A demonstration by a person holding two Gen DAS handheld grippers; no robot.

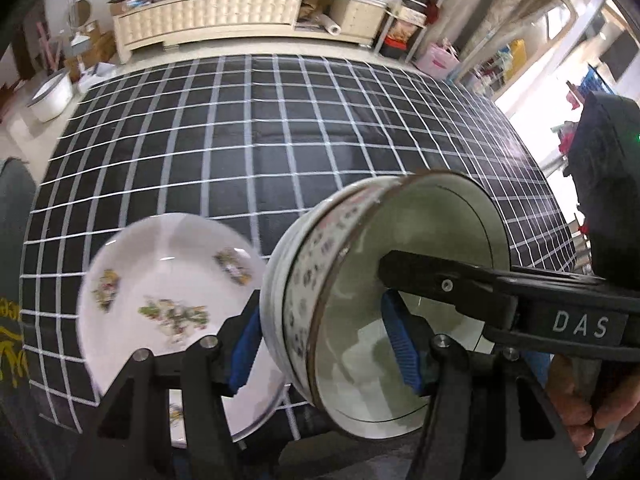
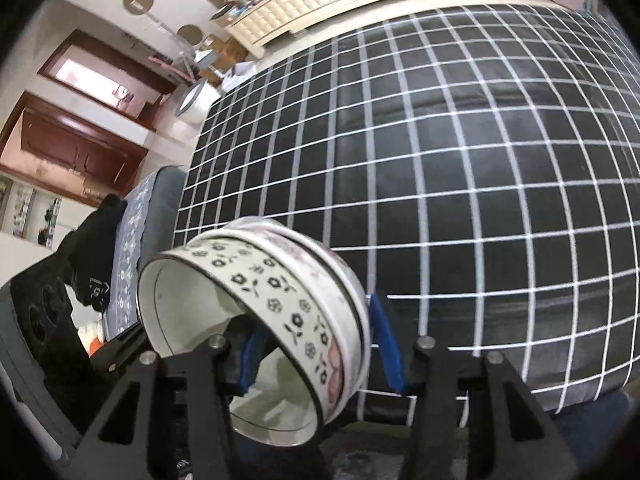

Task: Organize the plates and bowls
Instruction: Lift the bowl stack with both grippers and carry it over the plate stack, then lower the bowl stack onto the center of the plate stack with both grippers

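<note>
A stack of nested bowls (image 1: 320, 280) with a dark flower band is held tipped on its side above the checked tablecloth (image 1: 240, 140). My left gripper (image 1: 328, 344) is shut on the bowls, one blue pad outside, one inside. My right gripper (image 2: 316, 348) also spans the bowl stack (image 2: 280, 292), its left pad inside and its right pad just off the outer wall, so its grip is unclear. The right gripper's finger (image 1: 460, 284) reaches into the bowl in the left wrist view. A white flowered plate (image 1: 168, 304) lies on the table to the left.
The black, white-gridded tablecloth (image 2: 440, 160) stretches ahead. A cream cabinet (image 1: 208, 16) with clutter stands beyond the table. A white basin (image 1: 52, 96) sits on the floor at far left. A padded chair (image 2: 136, 216) stands at the table's left.
</note>
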